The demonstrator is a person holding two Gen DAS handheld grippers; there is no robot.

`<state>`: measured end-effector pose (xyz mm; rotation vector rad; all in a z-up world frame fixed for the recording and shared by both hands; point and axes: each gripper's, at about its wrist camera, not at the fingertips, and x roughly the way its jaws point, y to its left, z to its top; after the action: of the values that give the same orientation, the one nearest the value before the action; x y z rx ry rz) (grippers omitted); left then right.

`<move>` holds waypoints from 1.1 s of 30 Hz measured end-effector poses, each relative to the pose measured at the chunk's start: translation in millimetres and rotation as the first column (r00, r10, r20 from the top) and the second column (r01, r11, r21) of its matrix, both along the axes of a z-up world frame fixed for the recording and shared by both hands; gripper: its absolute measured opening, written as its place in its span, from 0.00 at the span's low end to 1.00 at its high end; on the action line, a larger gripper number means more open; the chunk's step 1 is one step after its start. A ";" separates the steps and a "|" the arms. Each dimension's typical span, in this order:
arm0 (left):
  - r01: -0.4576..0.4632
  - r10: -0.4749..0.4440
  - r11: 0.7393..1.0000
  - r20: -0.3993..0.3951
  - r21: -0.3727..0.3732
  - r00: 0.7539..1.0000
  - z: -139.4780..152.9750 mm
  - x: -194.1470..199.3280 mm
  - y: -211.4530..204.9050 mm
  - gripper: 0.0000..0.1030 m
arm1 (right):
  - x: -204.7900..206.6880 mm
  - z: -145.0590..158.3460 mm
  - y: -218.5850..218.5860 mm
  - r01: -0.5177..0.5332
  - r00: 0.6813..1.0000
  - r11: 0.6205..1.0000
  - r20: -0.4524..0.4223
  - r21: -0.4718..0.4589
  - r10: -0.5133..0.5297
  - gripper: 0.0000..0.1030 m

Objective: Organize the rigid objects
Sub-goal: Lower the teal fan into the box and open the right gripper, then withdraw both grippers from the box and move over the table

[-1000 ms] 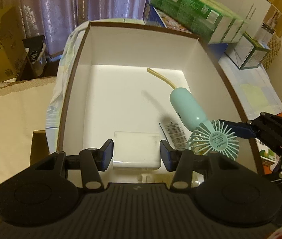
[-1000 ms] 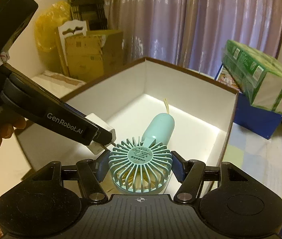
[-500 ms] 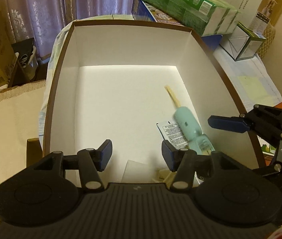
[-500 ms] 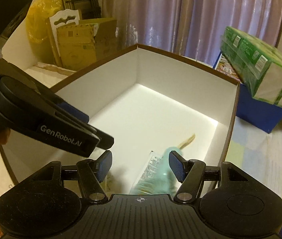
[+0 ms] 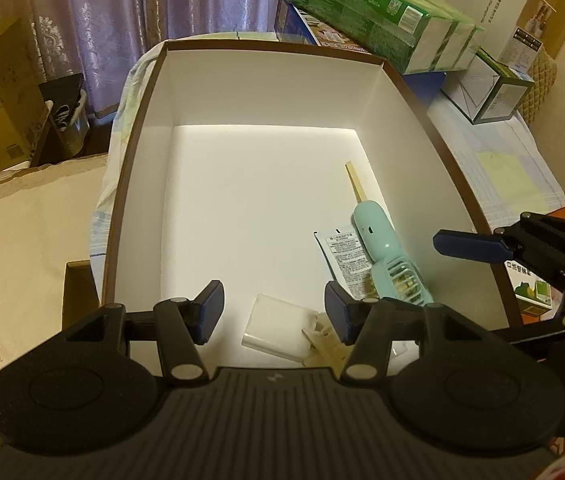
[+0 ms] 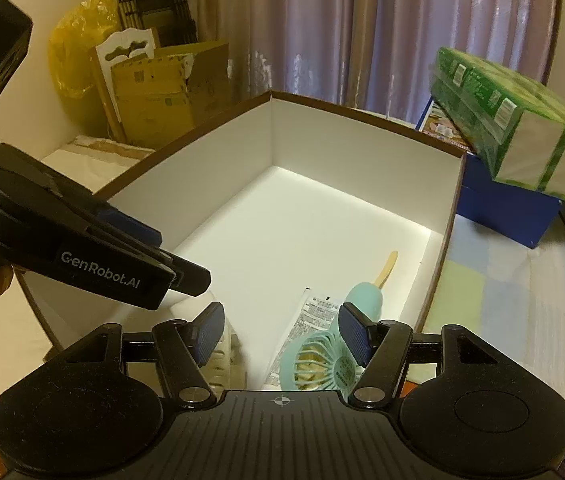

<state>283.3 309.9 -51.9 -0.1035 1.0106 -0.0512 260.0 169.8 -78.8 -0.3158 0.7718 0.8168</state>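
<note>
Mint handheld fan point(image 5: 390, 256) lies flat on the floor of the white box point(image 5: 266, 92), near the right wall, handle toward the far end with a tan strap point(image 5: 355, 183) trailing off it; head overlaps a printed sachet point(image 5: 344, 256). White charger block point(image 5: 278, 326) sits at the near wall, apart from the fan. Items grouped in the near-right area, likely to leave open floor for more. Left gripper point(image 5: 274, 312) hangs above the charger, jaws wide, empty. Right gripper point(image 6: 280, 330) wide, nothing held, poised over the fan head point(image 6: 318, 364). Judged: both placements done.
</note>
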 end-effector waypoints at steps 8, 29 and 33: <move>-0.019 0.019 1.000 0.034 0.010 0.999 14.6 -20.5 -6.1 0.50 | -16.1 14.4 -12.7 0.018 1.000 0.999 0.009 0.037 -0.019 0.59; -0.019 0.023 1.000 0.132 -0.024 0.991 49.5 -90.6 -53.1 0.50 | -62.4 50.0 -82.2 0.068 0.998 0.984 -0.029 0.162 -0.064 0.59; 0.000 0.005 0.999 0.134 -0.035 0.991 50.0 -100.9 -71.9 0.50 | -72.2 53.0 -103.6 0.084 0.996 0.982 -0.039 0.169 -0.078 0.59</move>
<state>182.5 237.9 -1.9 -0.1321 0.8759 -0.0726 187.9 66.2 -25.8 -0.1176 0.7343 0.8068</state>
